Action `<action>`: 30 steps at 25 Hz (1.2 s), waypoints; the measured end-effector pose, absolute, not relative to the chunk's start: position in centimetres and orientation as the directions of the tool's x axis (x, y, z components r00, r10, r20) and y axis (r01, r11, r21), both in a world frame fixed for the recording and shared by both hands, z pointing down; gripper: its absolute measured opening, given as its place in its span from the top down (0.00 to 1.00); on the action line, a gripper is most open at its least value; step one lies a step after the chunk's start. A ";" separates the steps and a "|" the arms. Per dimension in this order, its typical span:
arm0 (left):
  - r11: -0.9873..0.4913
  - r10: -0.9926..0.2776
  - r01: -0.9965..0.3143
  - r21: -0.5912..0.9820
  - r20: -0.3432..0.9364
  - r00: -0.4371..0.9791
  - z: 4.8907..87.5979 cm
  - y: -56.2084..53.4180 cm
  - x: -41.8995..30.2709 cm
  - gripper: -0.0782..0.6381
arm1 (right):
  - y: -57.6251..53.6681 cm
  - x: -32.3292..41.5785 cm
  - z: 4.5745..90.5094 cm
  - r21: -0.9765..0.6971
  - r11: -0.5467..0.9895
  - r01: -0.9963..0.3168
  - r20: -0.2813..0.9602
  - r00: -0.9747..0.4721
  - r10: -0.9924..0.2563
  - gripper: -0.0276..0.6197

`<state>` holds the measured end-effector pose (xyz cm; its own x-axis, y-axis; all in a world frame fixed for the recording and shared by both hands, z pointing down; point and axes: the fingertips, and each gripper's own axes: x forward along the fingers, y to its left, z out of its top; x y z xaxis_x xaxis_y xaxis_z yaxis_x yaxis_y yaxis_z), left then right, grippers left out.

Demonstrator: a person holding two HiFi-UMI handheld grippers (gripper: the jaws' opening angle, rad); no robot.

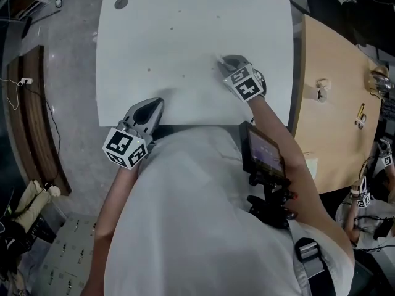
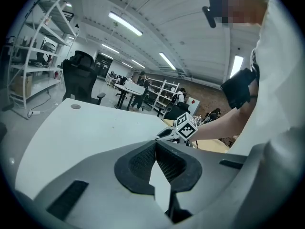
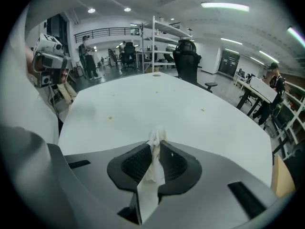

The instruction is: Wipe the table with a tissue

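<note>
Right gripper view: jaws clamped on white tissue (image 3: 154,149), crumpled end poking past tips, table (image 3: 143,99) just beyond. Head view – R gripper (image 1: 226,63) low over table's right-centre; L gripper (image 1: 157,102) at near edge, jaws pressed together, nothing btwn them. Few small specks (image 1: 149,70) on tabletop.

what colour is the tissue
White; the tissue shows best in the right gripper view.

White shirt (image 1: 185,227), black screen rig (image 1: 265,156) at 4 o'clock. Left gripper (image 1: 155,102) and right gripper (image 1: 223,61): grey, black ribbed pads (image 2: 138,162), black-and-white marker cubes (image 1: 126,148).
</note>
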<state>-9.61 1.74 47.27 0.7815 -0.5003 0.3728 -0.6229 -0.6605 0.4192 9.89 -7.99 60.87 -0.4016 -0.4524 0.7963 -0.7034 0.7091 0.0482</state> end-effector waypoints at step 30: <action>-0.707 -0.436 -0.559 0.433 0.355 0.827 47.3 0.4 -10.5 0.88 | -2.9 5.5 59.1 -0.205 0.703 -0.681 0.731 -0.584 -0.353 0.87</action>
<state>-10.51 0.39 47.25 0.8271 -0.4356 0.3551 -0.5585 -0.7075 0.4330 5.46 -2.87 59.08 -0.5836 -0.3529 0.7314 -0.6813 0.7028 -0.2045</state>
